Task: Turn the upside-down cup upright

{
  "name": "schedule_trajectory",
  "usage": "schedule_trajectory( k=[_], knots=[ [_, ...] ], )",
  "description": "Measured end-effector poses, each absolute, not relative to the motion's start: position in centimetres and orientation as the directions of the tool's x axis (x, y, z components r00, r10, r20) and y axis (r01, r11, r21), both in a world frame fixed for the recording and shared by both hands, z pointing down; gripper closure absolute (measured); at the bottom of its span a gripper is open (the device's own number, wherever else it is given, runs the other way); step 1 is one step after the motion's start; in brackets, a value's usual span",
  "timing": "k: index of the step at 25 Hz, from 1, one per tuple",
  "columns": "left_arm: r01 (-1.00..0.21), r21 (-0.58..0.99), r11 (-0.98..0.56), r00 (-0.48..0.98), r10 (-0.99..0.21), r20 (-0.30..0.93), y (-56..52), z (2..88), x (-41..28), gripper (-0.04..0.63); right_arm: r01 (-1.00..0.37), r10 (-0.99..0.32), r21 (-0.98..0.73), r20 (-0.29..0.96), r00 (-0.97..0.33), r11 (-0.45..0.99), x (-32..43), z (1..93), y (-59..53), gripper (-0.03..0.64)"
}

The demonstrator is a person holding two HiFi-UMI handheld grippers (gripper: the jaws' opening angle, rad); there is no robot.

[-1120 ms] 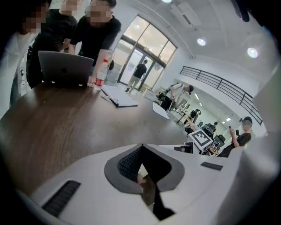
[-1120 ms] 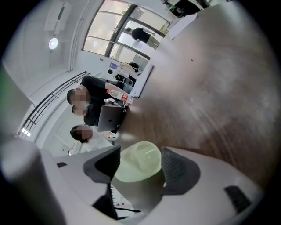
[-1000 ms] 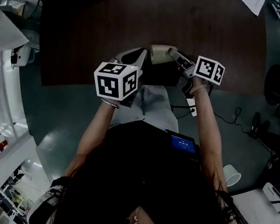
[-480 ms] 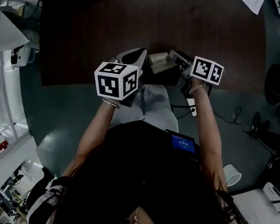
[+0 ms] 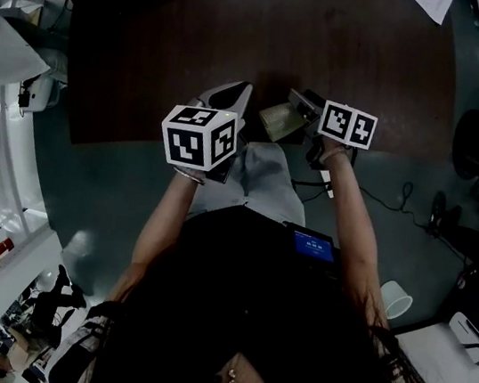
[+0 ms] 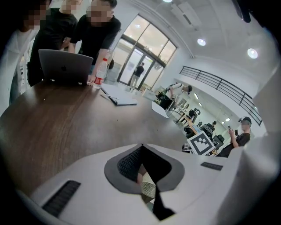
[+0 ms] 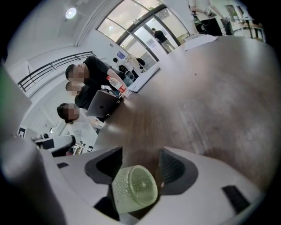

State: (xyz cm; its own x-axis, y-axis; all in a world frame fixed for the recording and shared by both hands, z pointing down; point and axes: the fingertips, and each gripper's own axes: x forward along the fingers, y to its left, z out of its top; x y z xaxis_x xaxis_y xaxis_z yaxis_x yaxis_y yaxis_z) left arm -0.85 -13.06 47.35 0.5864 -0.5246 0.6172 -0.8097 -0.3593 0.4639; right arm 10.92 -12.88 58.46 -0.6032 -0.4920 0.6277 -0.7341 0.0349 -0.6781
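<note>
A pale green dimpled cup (image 7: 134,189) lies tilted between the jaws of my right gripper (image 7: 140,152), its closed base facing the camera. The jaws are closing on it and carry it clear of the table. In the head view the cup (image 5: 277,120) hangs over the near edge of the dark wooden table (image 5: 248,25), just left of the right gripper (image 5: 300,102). My left gripper (image 5: 228,94) sits beside it to the left, over the same edge. Its tips meet in the left gripper view (image 6: 141,147), with nothing held.
Across the table stand a laptop (image 6: 66,66), a bottle (image 6: 100,72) and a notebook (image 6: 118,99), with people behind them. A sheet of paper (image 5: 427,1) lies at the far right. A chair (image 5: 478,134) and a white cup (image 5: 395,299) are on the floor to the right.
My right gripper has rolled and drawn slightly left, and the cup has swung from lying level to tilting down toward the near edge. The left gripper has not moved.
</note>
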Motion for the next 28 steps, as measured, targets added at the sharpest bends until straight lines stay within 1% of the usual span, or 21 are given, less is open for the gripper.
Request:
schedule_trajectory(
  k=[6,15,28],
  knots=[
    [-0.81,0.465,-0.358,0.586,-0.527,0.616,-12.9,47.2,-0.9,0.594,-0.783,-0.503,-0.619,0.659,-0.559,0.06,11.1,58.7,-12.9,0.383],
    [-0.811,0.464,-0.356,0.584,-0.536,0.61,-12.8,47.0,-1.0,0.594,-0.768,-0.524,-0.635,0.628,-0.575,0.08,11.6,57.9,-13.2,0.387],
    [-0.81,0.464,-0.358,0.585,-0.538,0.607,-12.0,46.7,-1.5,0.594,-0.782,-0.542,-0.609,0.617,-0.571,0.132,11.7,56.1,-13.5,0.387]
  ],
)
